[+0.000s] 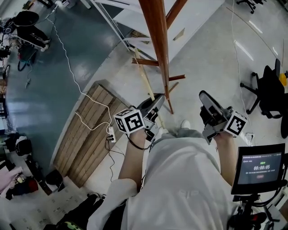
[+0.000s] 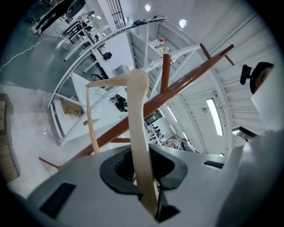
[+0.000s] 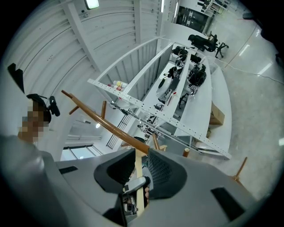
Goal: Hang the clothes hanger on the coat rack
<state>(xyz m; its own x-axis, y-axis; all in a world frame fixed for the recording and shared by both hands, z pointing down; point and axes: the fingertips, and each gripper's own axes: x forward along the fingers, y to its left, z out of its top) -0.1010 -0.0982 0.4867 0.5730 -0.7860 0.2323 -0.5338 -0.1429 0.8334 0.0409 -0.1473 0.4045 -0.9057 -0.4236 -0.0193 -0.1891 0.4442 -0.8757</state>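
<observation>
One hanger (image 2: 137,128) of pale wood is clenched in the left gripper (image 2: 144,177), just beside the coat rack (image 1: 157,40). The right gripper (image 3: 137,170), farther from the rack, gapes empty. This looks like the approach step; next, raise the hanger onto a peg (image 1: 175,12).

1. This is a robotics or engineering lab sharing space with an office, not a home.
2. Ahead of the right gripper (image 1: 206,101), long white perforated-metal benches (image 3: 168,116) carry dark equipment (image 3: 195,75) and wiring.
3. A black office chair (image 1: 265,96) stands on the pale hard floor (image 1: 202,45), well to that gripper's right.
4. Behind the right gripper, close to the person, a monitor (image 1: 260,168) shows a timer readout.
5. Left of the left gripper (image 1: 155,104), a white cable (image 1: 96,102) trails over a wooden pallet (image 1: 85,139) to a power strip (image 1: 111,133).
6. Beyond the left gripper's jaws, a strip light (image 2: 214,116) sits in a white panelled ceiling.
</observation>
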